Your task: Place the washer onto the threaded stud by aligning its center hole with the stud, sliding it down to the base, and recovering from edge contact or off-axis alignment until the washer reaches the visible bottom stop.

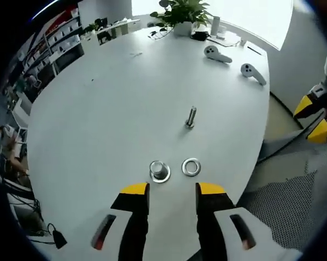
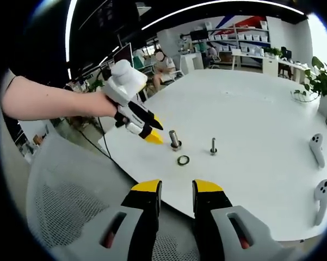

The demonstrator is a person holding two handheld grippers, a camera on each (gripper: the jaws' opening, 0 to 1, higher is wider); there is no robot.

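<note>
A: Where's the washer (image 1: 191, 167)?
B: Flat on the white table (image 1: 98, 119), just ahead of my left gripper (image 1: 172, 194), a touch toward its right jaw. Thin shiny metal ring, open hole in the middle.

A: And the stud?
B: I take it to be the stud (image 1: 159, 171) just left of the washer, off my left jaw: short metal post standing upright on a round flat base. A second bolt (image 1: 191, 117) stands farther ahead, slimmer, also upright.

A: Grippers?
B: Left gripper's jaws are parted, nothing between them. Right gripper (image 2: 177, 191) is parted too, empty, hanging back off the table edge.

A: Which is nearer?
B: Left, clearly. From the right gripper view, its yellow tips sit right beside the stud, washer just past them.

A: Key relation?
B: The stud's axis is vertical and the washer lies flat beside it, so I judge lift, shift left, drop straight down.
</note>
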